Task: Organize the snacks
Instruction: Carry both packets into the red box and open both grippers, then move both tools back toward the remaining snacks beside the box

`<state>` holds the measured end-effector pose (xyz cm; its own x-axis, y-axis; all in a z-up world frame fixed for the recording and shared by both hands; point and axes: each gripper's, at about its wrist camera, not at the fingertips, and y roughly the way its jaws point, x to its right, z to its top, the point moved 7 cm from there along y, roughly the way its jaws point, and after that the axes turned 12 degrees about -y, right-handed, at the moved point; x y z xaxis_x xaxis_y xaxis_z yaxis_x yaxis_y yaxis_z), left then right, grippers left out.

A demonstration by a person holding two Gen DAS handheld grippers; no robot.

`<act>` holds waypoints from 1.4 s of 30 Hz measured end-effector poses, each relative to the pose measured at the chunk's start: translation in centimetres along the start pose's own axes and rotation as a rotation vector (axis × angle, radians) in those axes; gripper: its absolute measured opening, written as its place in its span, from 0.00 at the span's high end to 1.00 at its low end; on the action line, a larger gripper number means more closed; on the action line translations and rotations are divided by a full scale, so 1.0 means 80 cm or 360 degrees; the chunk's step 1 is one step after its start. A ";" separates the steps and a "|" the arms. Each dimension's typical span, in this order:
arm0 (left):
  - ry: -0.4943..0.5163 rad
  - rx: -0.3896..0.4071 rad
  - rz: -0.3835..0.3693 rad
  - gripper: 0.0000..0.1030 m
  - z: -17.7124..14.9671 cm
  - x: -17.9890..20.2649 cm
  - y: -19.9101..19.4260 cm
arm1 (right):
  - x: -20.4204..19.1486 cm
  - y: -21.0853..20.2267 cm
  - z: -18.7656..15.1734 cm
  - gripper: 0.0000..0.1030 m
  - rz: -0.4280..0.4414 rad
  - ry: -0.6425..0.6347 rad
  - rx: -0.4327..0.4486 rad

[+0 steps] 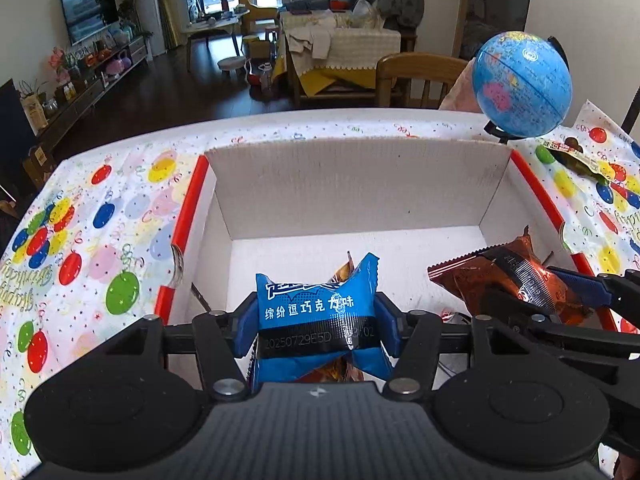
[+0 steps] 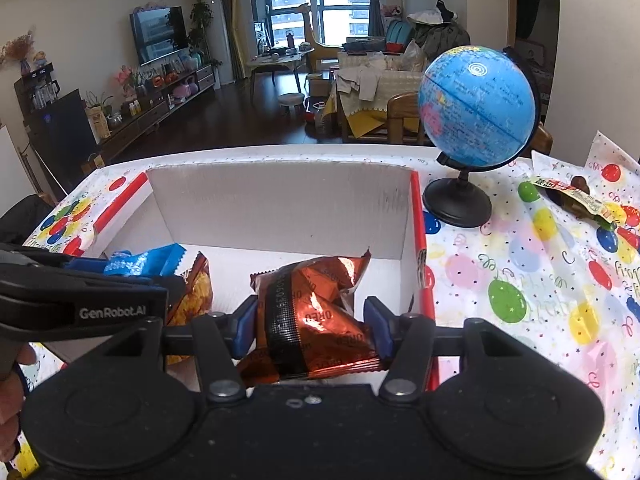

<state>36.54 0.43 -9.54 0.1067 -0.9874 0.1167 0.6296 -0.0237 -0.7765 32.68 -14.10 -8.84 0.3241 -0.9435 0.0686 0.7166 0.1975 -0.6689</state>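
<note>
The left gripper (image 1: 316,330) pinches a blue snack packet (image 1: 318,312) between its blue pads; the packet's long axis runs away from the camera, its crimped ends one near and one far, and its sides bulge out past the pads. It is glossy blue with white Chinese lettering and a black date band across its middle. It hangs over the near part of the open white box (image 1: 360,184).

The right gripper (image 2: 310,328) holds a copper-brown foil packet (image 2: 316,316) marked OREO. The left pad presses its side; on the right a small gap shows beside the foil, so the grip looks loose. This packet lies tilted, long axis pointing up and away, serrated end toward the far wall, with a black band across it. It too is over the box's near edge, right of the blue one.

An orange patterned packet (image 2: 194,296) sits low in the box between the two grippers. The box floor beyond is bare and white, with red-trimmed side rims.

Past the box's right rim, a globe (image 2: 478,106) stands on the balloon-print tablecloth (image 2: 520,264). A small wrapped snack (image 2: 576,198) lies near the table's far right corner.
</note>
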 end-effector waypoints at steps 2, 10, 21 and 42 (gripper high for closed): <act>-0.0002 0.0002 0.0003 0.40 -0.002 0.000 0.000 | 0.001 0.001 -0.001 0.42 0.0004 0.0003 -0.0001; -0.0054 0.0027 0.0007 0.33 0.001 -0.003 -0.018 | 0.006 -0.014 -0.001 0.24 0.0002 0.0023 0.0031; -0.0067 0.0122 -0.0057 0.32 -0.006 0.007 -0.087 | 0.002 -0.075 -0.003 0.20 0.0023 0.0031 0.0116; -0.0021 0.0303 -0.0207 0.22 -0.077 0.024 -0.217 | -0.002 -0.199 -0.050 0.08 0.0020 -0.0008 0.0265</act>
<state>21.08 -1.99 0.35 0.0247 -0.9758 0.2173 0.7727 -0.1193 -0.6235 18.74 -18.12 -1.13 0.3367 -0.9394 0.0650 0.8049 0.2512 -0.5377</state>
